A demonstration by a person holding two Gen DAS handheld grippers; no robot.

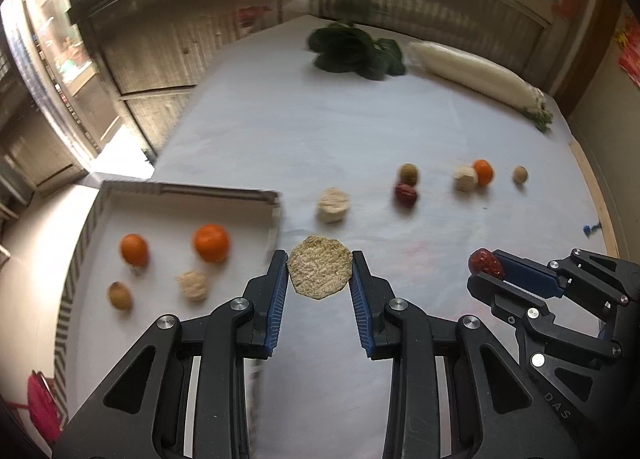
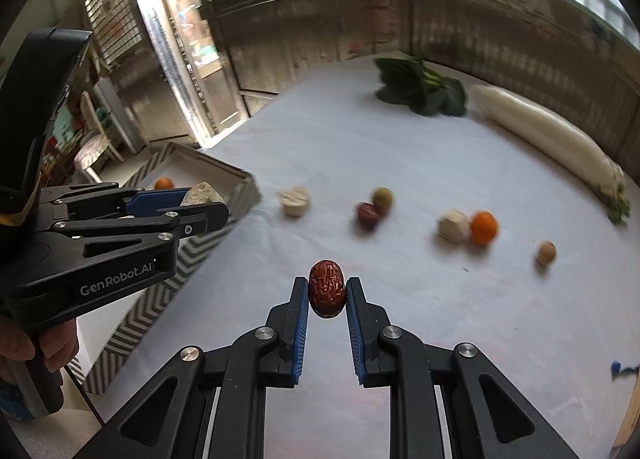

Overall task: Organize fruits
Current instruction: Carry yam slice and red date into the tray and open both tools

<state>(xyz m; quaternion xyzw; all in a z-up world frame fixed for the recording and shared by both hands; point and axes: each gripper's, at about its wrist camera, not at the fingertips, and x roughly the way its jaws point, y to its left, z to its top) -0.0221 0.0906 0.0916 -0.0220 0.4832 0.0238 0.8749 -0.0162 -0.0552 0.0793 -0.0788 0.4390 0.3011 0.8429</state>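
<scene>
A dark red, wrinkled jujube [image 2: 327, 289] is seen between black tongs with blue ribbed pads [image 2: 300, 333]. A beige, speckled slice [image 1: 320, 273] is shown over the white tabletop [image 1: 320, 131]. The tray [image 2: 160, 291] is patterned in grey-and-white chevrons; tangerines [image 1: 211, 243] are orange.
</scene>
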